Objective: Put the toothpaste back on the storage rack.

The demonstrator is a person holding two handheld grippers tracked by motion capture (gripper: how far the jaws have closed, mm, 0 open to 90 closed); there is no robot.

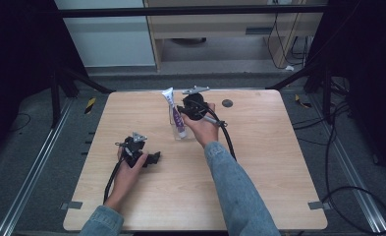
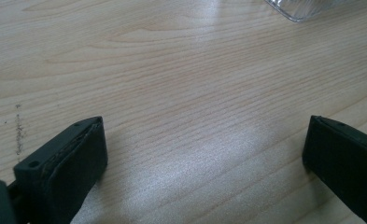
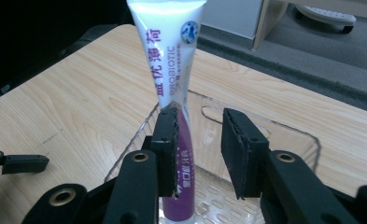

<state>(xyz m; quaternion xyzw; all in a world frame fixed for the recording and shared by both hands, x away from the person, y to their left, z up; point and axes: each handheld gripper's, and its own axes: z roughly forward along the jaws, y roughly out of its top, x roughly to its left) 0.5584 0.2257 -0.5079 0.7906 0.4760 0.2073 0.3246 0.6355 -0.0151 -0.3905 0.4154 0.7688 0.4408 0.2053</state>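
Observation:
A white and purple toothpaste tube [image 1: 175, 109] [image 3: 169, 56] stands upright in a clear plastic basket [image 1: 177, 133] [image 3: 265, 123] at the far middle of the wooden table. My right gripper [image 1: 183, 118] [image 3: 200, 116] is at the basket with the tube between its jaws. The tube leans on the left pad [image 3: 168, 140], and a gap separates it from the right pad, so the jaws stand open. My left gripper [image 1: 153, 158] [image 2: 204, 126] rests low on the table at the near left, jaws wide open with bare wood between them.
A small black round disc [image 1: 227, 103] lies on the table behind the right hand. A corner of the clear basket [image 2: 302, 9] shows beyond the left gripper. The left gripper's jaw tip [image 3: 22, 163] lies far off. Cables trail from both grippers.

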